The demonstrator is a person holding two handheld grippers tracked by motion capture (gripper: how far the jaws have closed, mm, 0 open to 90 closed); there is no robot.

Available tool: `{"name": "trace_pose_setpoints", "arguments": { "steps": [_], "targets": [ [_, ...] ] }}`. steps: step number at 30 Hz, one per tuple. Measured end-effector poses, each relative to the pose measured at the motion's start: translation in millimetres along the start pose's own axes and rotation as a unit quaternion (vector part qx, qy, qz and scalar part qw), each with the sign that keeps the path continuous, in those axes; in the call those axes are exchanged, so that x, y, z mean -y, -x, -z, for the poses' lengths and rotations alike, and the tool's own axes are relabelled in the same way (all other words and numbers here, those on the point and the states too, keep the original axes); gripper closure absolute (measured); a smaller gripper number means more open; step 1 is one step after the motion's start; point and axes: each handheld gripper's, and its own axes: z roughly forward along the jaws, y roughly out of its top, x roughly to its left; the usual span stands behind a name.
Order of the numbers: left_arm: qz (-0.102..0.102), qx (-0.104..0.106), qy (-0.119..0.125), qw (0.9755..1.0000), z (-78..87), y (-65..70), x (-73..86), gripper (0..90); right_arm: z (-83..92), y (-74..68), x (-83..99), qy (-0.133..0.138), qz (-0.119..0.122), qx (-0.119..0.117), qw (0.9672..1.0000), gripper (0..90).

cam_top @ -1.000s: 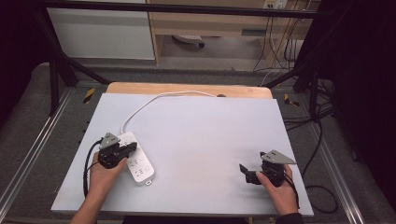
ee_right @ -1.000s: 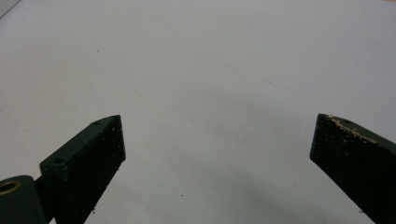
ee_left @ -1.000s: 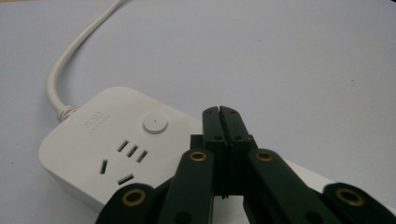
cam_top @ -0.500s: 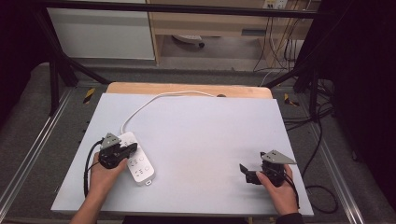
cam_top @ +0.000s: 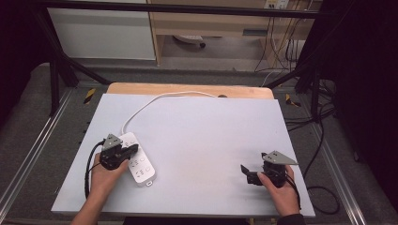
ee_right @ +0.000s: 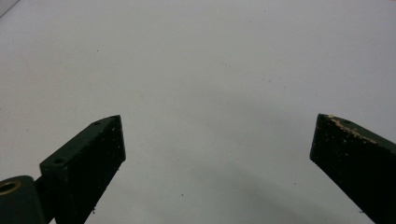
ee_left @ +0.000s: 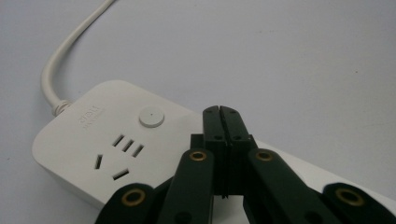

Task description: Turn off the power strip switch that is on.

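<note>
White power strip (cam_top: 136, 162) lay unmoved; we kept our left gripper (ee_left: 220, 112) pinched empty above it and our right gripper (ee_right: 217, 144) wide, apparently pausing.

White power strip (cam_top: 138, 164), pale grey table (cam_top: 211, 140).

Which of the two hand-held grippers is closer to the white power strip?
Left. The left hand-held gripper sits right over the power strip, jaws closed; the right hand-held gripper is far across the table, jaws open.
</note>
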Motion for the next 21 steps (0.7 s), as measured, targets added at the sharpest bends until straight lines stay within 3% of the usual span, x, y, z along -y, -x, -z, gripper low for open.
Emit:
{"name": "trace_pose_setpoints", "arguments": {
  "steps": [14,21],
  "targets": [
    [0.001,-0.007,-0.002,1.0,-0.7,-0.4,0.5,90.0,-0.4,-0.3,0.2,-0.005,-0.003,-0.001,1.0,3.7],
    [0.011,-0.009,0.0,0.9999,0.0,-5.3,1.8,90.0,-0.6,-0.2,0.3,-0.006,-0.003,-0.001,1.0,3.7]
  ]
}}
